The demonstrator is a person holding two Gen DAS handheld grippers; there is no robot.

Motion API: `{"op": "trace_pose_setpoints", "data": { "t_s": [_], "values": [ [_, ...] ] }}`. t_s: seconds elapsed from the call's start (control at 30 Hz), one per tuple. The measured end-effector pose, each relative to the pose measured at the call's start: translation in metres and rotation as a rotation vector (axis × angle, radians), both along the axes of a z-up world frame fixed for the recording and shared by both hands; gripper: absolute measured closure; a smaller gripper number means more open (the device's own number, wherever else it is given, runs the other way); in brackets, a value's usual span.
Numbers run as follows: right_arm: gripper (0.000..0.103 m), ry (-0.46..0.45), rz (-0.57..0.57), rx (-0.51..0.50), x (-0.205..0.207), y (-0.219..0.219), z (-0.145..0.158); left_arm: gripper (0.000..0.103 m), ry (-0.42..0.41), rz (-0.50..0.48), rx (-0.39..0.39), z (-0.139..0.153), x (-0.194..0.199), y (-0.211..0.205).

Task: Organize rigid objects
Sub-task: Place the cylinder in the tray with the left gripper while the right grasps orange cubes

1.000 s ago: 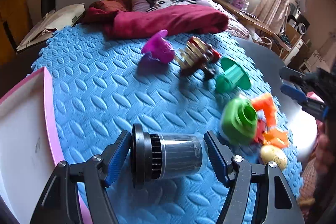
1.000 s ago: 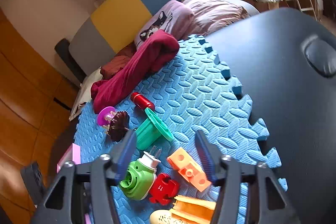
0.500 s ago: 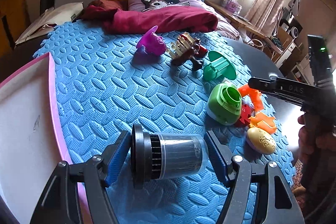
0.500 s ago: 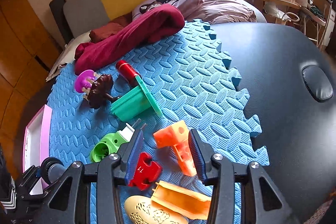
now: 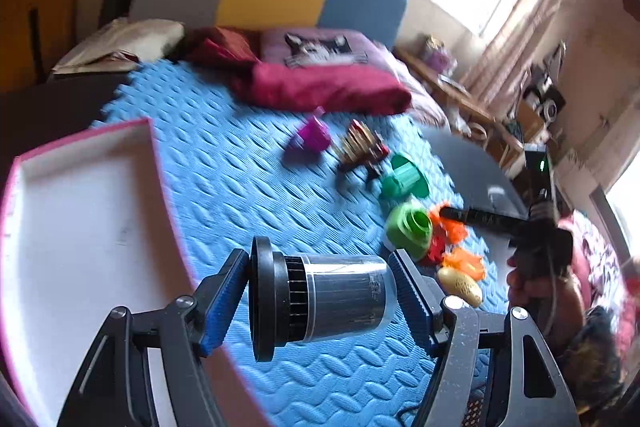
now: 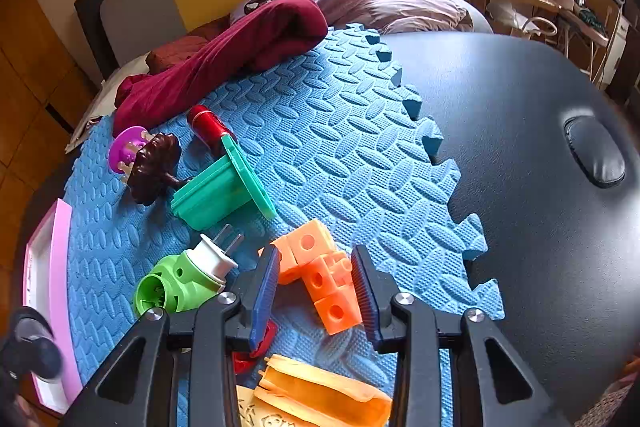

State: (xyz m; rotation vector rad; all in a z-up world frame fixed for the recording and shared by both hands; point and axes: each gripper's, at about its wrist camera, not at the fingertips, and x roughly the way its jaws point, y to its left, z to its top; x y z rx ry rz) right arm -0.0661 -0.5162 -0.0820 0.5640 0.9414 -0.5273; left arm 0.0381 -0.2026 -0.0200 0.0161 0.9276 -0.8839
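My left gripper (image 5: 320,303) is shut on a black cylinder with a clear sleeve (image 5: 320,303), held crosswise between the blue pads above the edge of a pink-rimmed white tray (image 5: 152,155). In the right wrist view the right gripper (image 6: 315,253) points down at the blue foam mat (image 6: 340,147). Its jaws are closing around an orange cube block (image 6: 332,307). The pads stand close on either side, not visibly pressing. A green plug-in light (image 6: 176,283) lies just left of it, and a red flat piece (image 6: 260,343) lies under the left finger.
On the mat lie a teal flanged piece (image 6: 220,187), a red cylinder (image 6: 206,123), a brown toy (image 6: 154,167), a purple toy (image 6: 126,147) and an orange ribbed piece (image 6: 320,399). A maroon cloth (image 6: 224,67) lies at the back. A dark tabletop (image 6: 520,147) extends right.
The left gripper has carried the cylinder up and toward the tray, which now fills more of its view. The right gripper has come down over the orange block and its jaws have narrowed.
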Motion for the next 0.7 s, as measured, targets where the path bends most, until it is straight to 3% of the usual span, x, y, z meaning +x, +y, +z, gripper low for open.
{"op": "trace_pose_setpoints", "data": {
  "t_s": [0.1, 0.2, 0.3, 0.43, 0.47, 0.5, 0.53, 0.7],
  "values": [
    [0.062, -0.001, -0.013, 0.030, -0.002, -0.002, 0.001, 0.031, -0.008, 0.052, -0.011, 0.010, 0.012, 0.027],
    [0.053, -0.005, 0.002, 0.029, 0.000, 0.001, 0.002, 0.031, -0.025, 0.091, 0.006, 0.012, 0.023, 0.046],
    [0.046, 0.025, 0.015, 0.001, -0.001, 0.006, 0.002, 0.031, -0.046, 0.127, 0.029, 0.012, 0.033, 0.067],
    [0.046, 0.099, 0.004, -0.041, 0.000, 0.007, -0.005, 0.031, -0.041, 0.180, 0.067, 0.000, 0.050, 0.089],
    [0.047, 0.114, 0.006, -0.051, 0.001, 0.007, -0.008, 0.031, -0.030, 0.200, 0.072, -0.004, 0.057, 0.094],
    [0.066, 0.127, 0.011, -0.063, 0.002, 0.008, -0.010, 0.031, -0.016, 0.217, 0.075, -0.007, 0.062, 0.098],
    [0.078, 0.143, 0.010, -0.088, 0.003, 0.009, -0.011, 0.031, 0.004, 0.235, 0.074, -0.011, 0.067, 0.101],
    [0.078, 0.159, 0.020, -0.103, 0.005, 0.008, -0.011, 0.031, 0.046, 0.286, 0.075, -0.023, 0.096, 0.105]
  ]
}}
